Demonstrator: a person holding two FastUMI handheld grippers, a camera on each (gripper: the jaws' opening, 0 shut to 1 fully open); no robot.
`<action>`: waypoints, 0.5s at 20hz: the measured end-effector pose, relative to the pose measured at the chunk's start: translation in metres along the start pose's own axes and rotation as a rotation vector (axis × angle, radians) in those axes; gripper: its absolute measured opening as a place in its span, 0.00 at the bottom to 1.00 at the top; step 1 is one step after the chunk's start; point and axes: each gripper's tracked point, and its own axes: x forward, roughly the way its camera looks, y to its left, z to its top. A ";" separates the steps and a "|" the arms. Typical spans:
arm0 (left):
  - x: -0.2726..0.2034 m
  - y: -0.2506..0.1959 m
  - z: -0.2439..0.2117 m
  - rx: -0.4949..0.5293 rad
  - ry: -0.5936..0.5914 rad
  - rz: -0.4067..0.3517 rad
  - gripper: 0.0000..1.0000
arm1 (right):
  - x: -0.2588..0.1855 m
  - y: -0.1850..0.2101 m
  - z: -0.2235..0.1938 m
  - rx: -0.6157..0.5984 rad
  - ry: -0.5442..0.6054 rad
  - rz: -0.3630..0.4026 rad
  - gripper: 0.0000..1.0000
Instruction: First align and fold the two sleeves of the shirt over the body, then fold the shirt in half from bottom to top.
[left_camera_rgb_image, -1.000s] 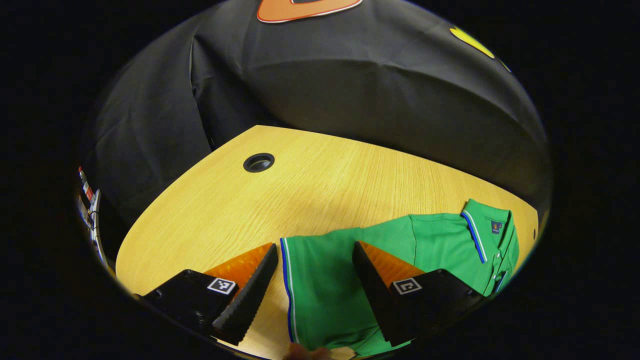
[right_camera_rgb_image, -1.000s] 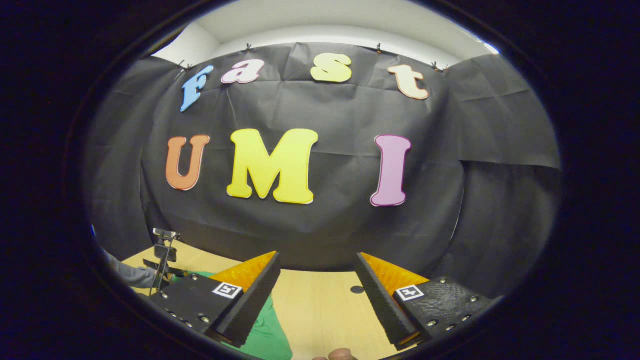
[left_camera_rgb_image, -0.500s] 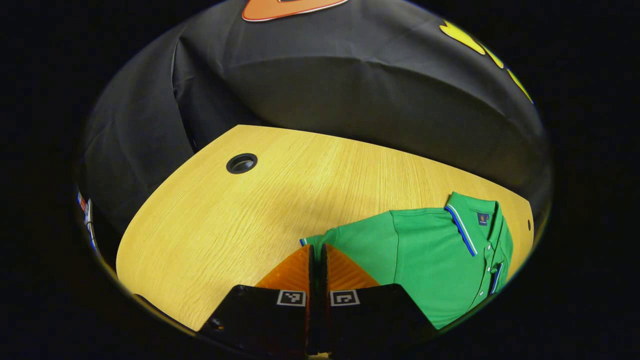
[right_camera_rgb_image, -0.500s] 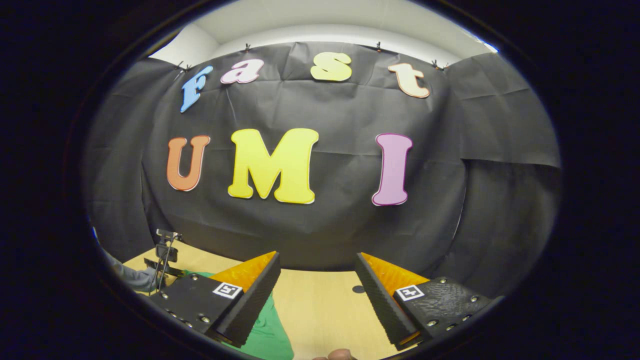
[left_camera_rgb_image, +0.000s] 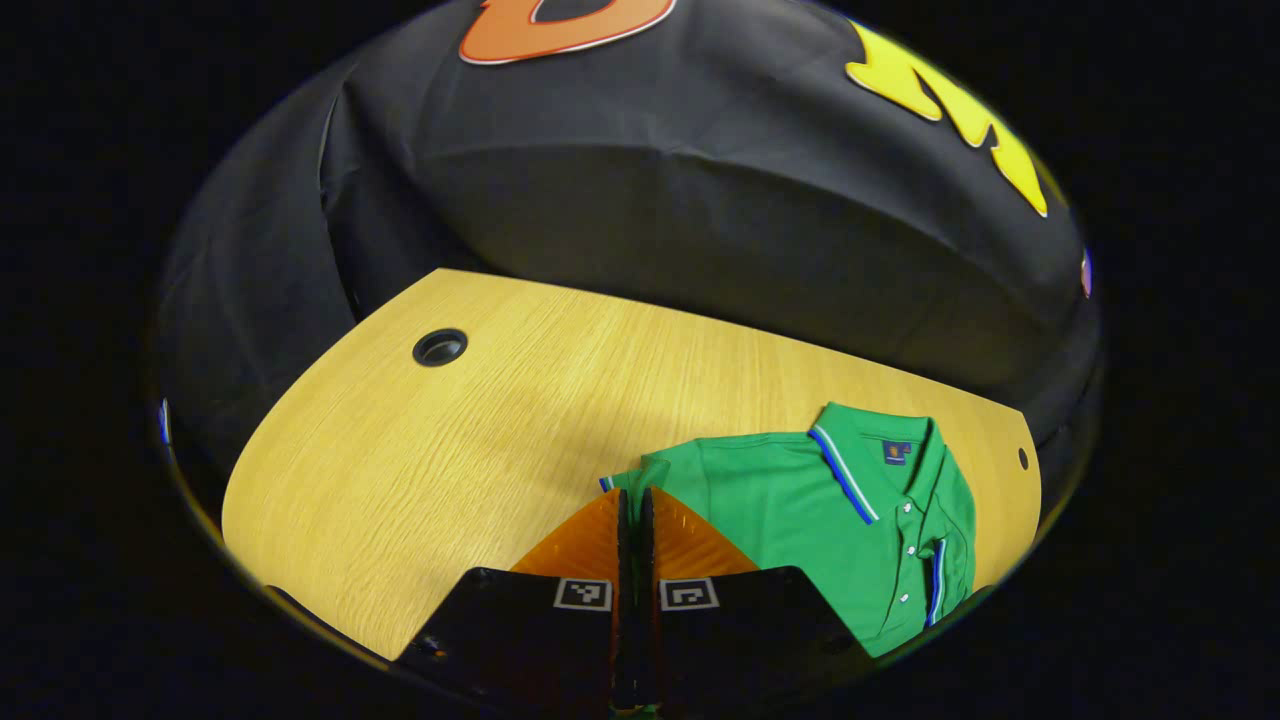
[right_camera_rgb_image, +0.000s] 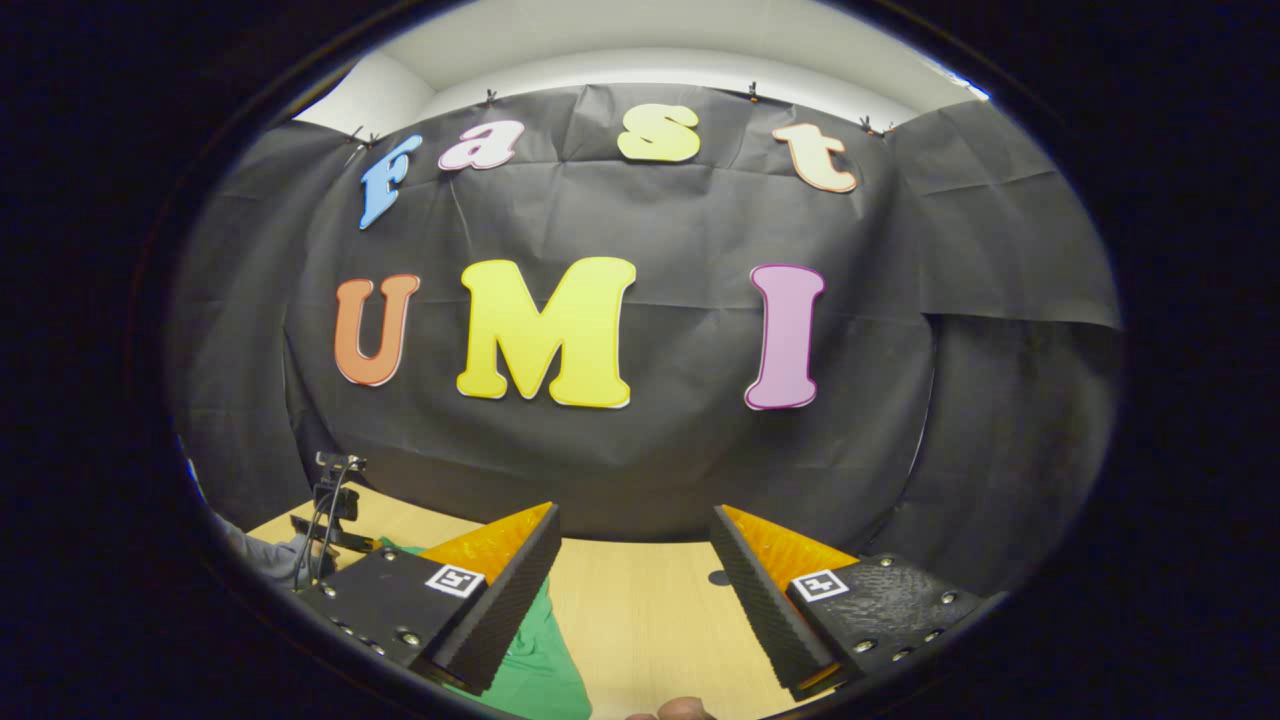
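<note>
Left hand-held gripper (left_camera_rgb_image: 632, 500): my two fingers are pressed together with only a thin slit between them, at the bottom centre of the left gripper view. Their tips sit on the sleeve edge of the shirt; green cloth with a striped cuff shows right at the tips. I judge the sleeve pinched between them.

Right hand-held gripper (right_camera_rgb_image: 632, 565): my fingers stand wide apart with nothing between them. It is held above the worktop, pointed at the booth wall.

Shirt (left_camera_rgb_image: 800, 500): green polo, lying flat on the worktop. In the left gripper view it spreads right of my closed fingers, the collar at the far right end with blue and white trim, the button placket running toward the near right. In the right gripper view a green patch (right_camera_rgb_image: 530, 670) shows at the near left, partly behind my left finger.

Sleeve (left_camera_rgb_image: 640, 478): bunched at my left fingertips, its cuff corner with a blue and white stripe just left of them.

Worktop (left_camera_rgb_image: 480, 440): light wood grain, bare to the left and far side of the shirt. A round dark cable hole (left_camera_rgb_image: 440, 347) lies at the far left; a smaller dark spot (left_camera_rgb_image: 1022, 458) lies near the far right edge.

Other device (right_camera_rgb_image: 330, 505): a dark frame with cables at the left in the right gripper view, with a grey sleeve of a person (right_camera_rgb_image: 262, 560) beside it.
</note>
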 end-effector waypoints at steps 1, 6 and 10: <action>-0.003 -0.009 0.003 0.015 -0.008 -0.016 0.04 | 0.000 0.001 -0.001 0.000 -0.001 0.001 0.96; -0.017 -0.059 0.010 0.093 -0.030 -0.097 0.04 | -0.003 -0.001 0.003 0.008 -0.013 -0.006 0.96; -0.026 -0.089 0.005 0.153 -0.031 -0.143 0.04 | -0.005 -0.006 0.003 0.014 -0.019 -0.025 0.94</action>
